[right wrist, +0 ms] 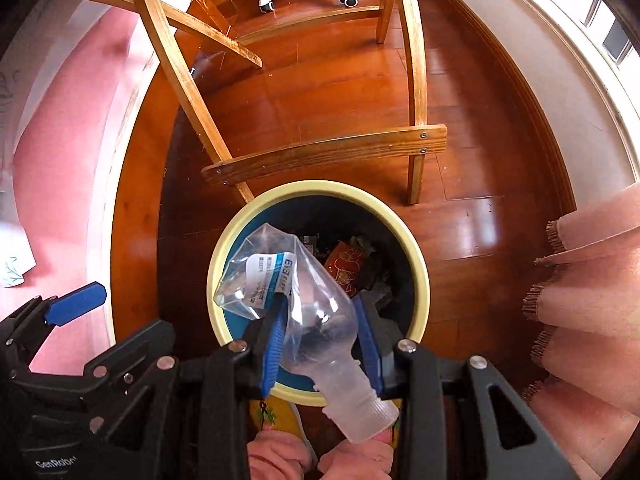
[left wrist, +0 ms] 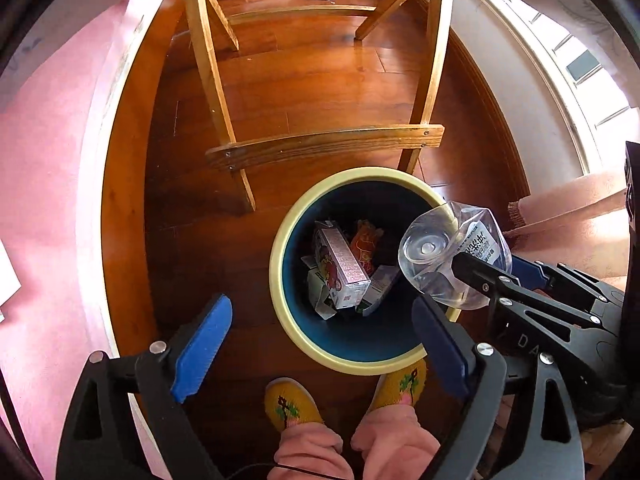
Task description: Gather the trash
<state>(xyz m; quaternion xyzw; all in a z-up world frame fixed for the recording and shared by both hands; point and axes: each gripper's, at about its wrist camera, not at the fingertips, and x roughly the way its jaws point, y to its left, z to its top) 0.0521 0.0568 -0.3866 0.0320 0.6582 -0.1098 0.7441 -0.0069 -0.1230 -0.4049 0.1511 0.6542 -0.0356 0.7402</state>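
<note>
Gripping a clear bottle (right wrist: 304,312) over the bin (right wrist: 224,248), the right gripper (right wrist: 320,344) seems close to dropping it. Cartons (left wrist: 340,268) and wrappers already lie inside. Beside the bin, the left gripper (left wrist: 320,344) hangs with jaws spread and empty. Any remaining trash is out of view.

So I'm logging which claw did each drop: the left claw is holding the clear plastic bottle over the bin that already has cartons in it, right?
Not quite: the right claw is shut on the clear plastic bottle, as the right wrist view shows. The left claw is open and holds nothing. The rest is right: the bottle is over the bin, which already has cartons in it.
</note>
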